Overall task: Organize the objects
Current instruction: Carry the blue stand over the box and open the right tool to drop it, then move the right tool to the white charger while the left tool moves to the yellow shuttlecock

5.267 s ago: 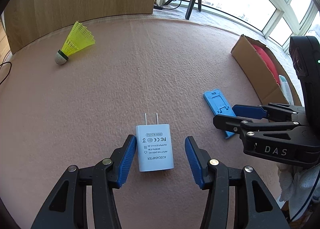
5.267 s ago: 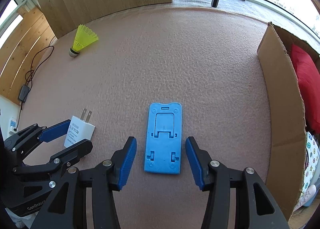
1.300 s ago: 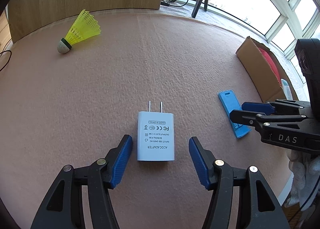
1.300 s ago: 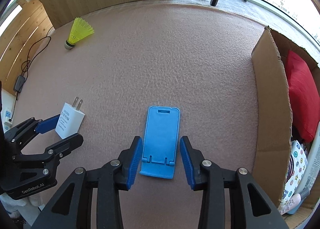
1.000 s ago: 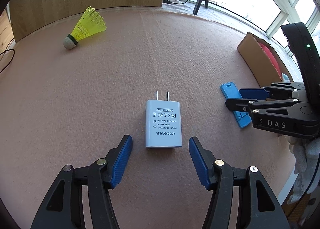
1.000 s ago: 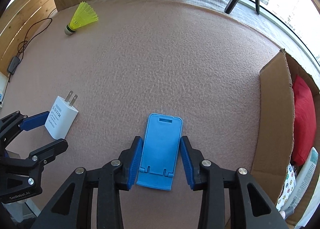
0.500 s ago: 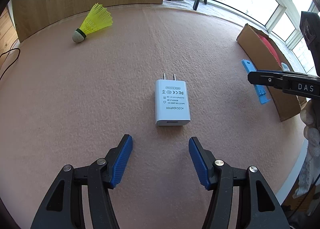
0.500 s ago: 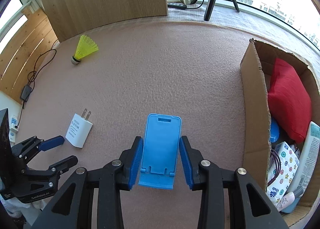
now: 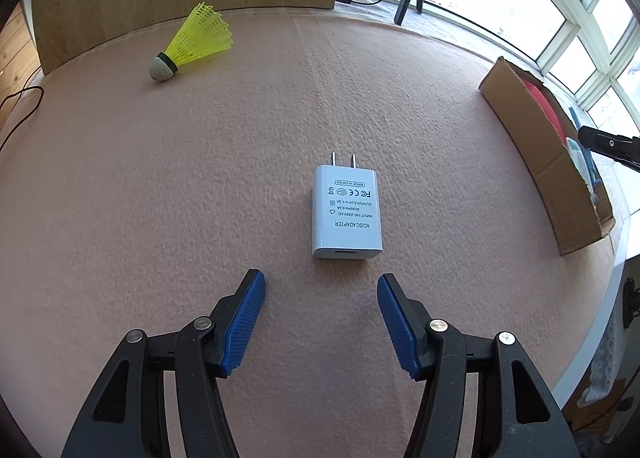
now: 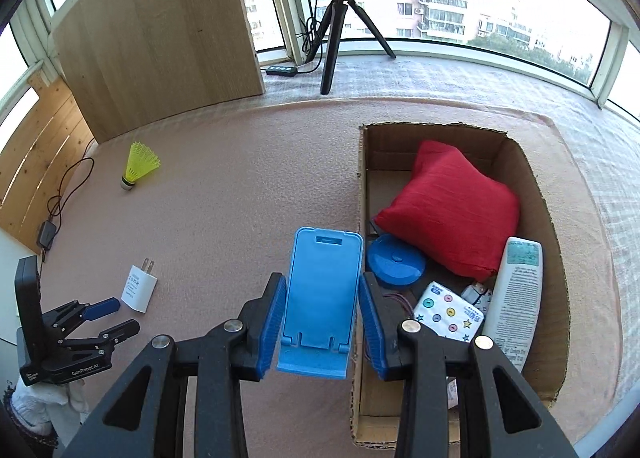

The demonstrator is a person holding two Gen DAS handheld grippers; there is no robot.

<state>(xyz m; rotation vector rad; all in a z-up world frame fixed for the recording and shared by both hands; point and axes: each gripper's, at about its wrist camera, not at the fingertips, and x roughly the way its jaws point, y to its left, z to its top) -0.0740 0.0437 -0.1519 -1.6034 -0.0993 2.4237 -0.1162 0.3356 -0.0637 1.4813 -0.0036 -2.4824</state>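
Observation:
My right gripper (image 10: 322, 318) is shut on a blue phone stand (image 10: 322, 290) and holds it in the air by the left wall of the cardboard box (image 10: 536, 186). A white AC adapter (image 9: 346, 214) lies flat on the pink felt, prongs pointing away, just ahead of my open left gripper (image 9: 320, 306), whose fingers are apart from it. In the right wrist view the adapter (image 10: 139, 288) sits in front of the left gripper (image 10: 112, 316). A yellow shuttlecock (image 9: 194, 42) lies far left near the wooden board.
The box (image 9: 536, 138) holds a red cushion (image 10: 448, 214), a blue round lid (image 10: 394, 262), a white bottle (image 10: 516, 290) and a dotted packet (image 10: 446, 310). A tripod (image 10: 340, 26) stands beyond the mat. A wooden board (image 10: 160, 38) rises at the back left, with a cable (image 10: 60, 198) beside it.
My right gripper shut on the blue phone stand, lifted it off the felt and carried it right to the box. My left gripper drew back from the adapter, still open.

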